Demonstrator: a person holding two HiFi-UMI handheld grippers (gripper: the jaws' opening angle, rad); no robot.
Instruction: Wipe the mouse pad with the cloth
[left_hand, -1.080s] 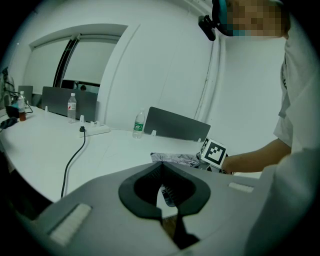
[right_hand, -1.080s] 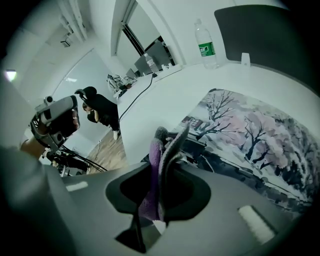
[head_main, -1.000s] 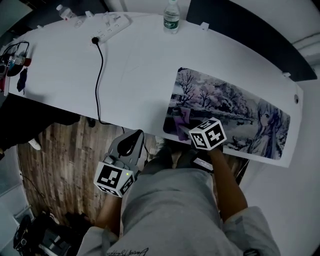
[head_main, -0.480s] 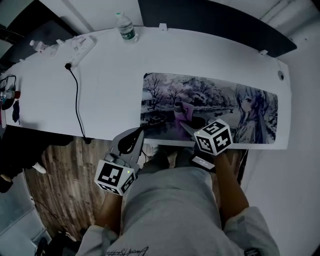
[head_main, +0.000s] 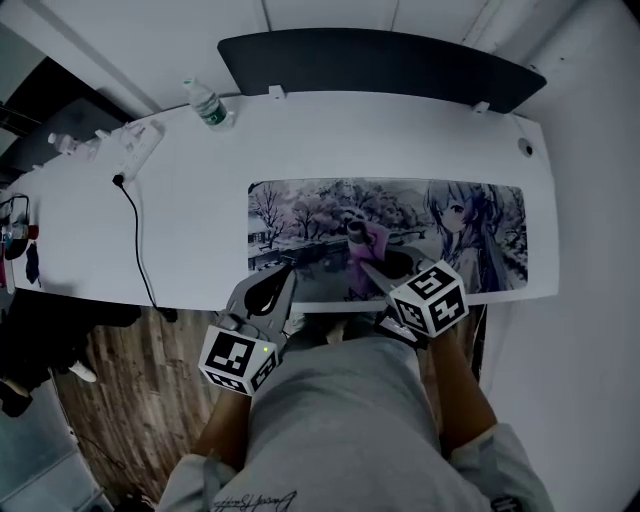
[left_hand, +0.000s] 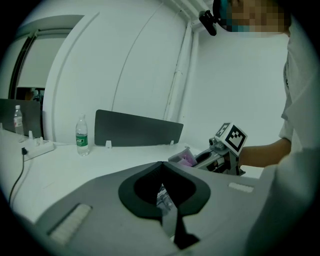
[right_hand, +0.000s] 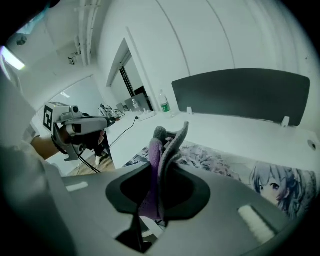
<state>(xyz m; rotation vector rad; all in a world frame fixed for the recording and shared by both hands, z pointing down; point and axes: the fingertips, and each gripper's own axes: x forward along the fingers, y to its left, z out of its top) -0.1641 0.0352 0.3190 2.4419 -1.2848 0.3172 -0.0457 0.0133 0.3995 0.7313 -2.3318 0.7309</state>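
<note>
Can't make out clutter at far end of desk, well left of mouse pad; pad's near edge partly hidden behind both grippers. Purple-grey cloth pinched tight in right gripper, folds sticking up, over pad's near middle; contact w/ pad unclear. Closed w/ nothing inside: left gripper, at pad's near-left corner. White desk; bottle & power strip left of pad, dark panel behind it, wood floor below.

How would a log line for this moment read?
right gripper: shut on cloth | cloth: over mouse pad | left gripper: shut, empty
</note>
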